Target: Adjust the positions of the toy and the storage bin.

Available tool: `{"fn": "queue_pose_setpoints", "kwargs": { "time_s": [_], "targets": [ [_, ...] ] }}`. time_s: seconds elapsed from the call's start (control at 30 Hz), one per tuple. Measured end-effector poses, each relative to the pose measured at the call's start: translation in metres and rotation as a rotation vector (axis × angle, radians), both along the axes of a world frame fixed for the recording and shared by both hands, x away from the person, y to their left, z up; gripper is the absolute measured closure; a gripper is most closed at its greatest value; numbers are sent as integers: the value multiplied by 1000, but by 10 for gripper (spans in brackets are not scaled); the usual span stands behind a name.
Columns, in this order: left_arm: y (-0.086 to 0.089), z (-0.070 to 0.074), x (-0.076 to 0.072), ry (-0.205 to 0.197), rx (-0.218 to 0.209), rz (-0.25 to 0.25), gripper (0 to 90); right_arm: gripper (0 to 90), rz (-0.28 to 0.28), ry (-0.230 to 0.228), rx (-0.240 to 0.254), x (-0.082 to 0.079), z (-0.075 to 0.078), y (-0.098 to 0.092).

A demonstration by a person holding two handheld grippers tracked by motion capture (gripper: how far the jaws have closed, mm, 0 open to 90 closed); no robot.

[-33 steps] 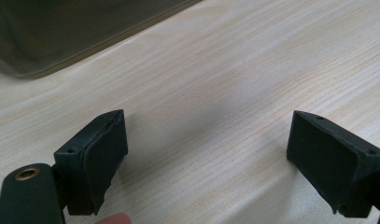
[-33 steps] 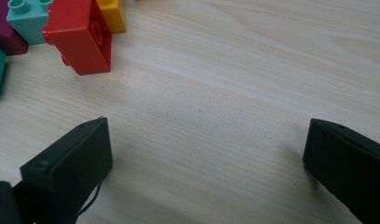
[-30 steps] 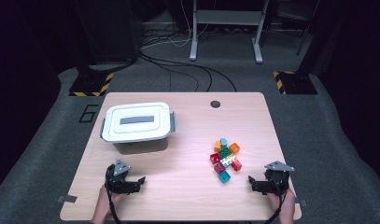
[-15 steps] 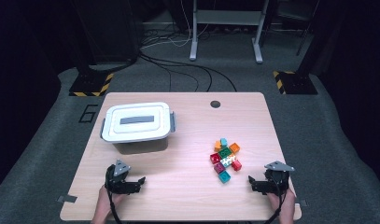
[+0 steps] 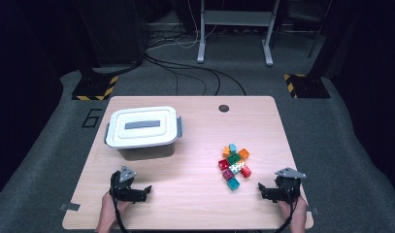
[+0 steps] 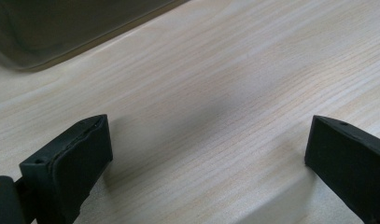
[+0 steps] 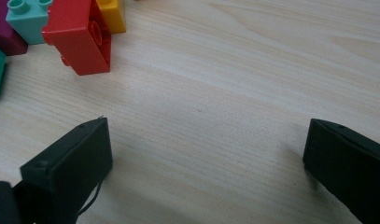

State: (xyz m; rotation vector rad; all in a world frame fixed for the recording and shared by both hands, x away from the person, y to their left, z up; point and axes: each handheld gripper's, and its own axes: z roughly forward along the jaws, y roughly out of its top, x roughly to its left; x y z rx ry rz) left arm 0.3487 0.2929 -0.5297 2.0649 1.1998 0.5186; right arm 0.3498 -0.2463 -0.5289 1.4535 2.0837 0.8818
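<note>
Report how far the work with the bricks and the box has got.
Nothing looks done: the toy bricks lie heaped on the table, and the white box has its lid on. Left gripper, just opened wider, and right gripper hold nothing. Left: everything, probably opening the box and loading bricks.

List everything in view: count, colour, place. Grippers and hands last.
table: 1, light wood, centre of the high view
lidded box: 1, white with grey lid strip, table's far left
toy bricks: a small pile, about nine, red, orange, teal, green, magenta, right of centre
round hole: 1, dark, far table edge
floor feet: 2, black with yellow stripes, beyond the table
left gripper: 1, black, near left, jaws just opened, nothing between
right gripper: 1, black, near right, open, empty
hands: 2, near edge
</note>
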Motion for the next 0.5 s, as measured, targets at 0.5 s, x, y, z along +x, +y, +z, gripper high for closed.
{"fn": "queue_pose_setpoints", "kwargs": {
  "time_s": [0.5],
  "targets": [
    [20,30,1,-38,-22,36,0,3,-2,0,0,0,0,0]
  ]
}}
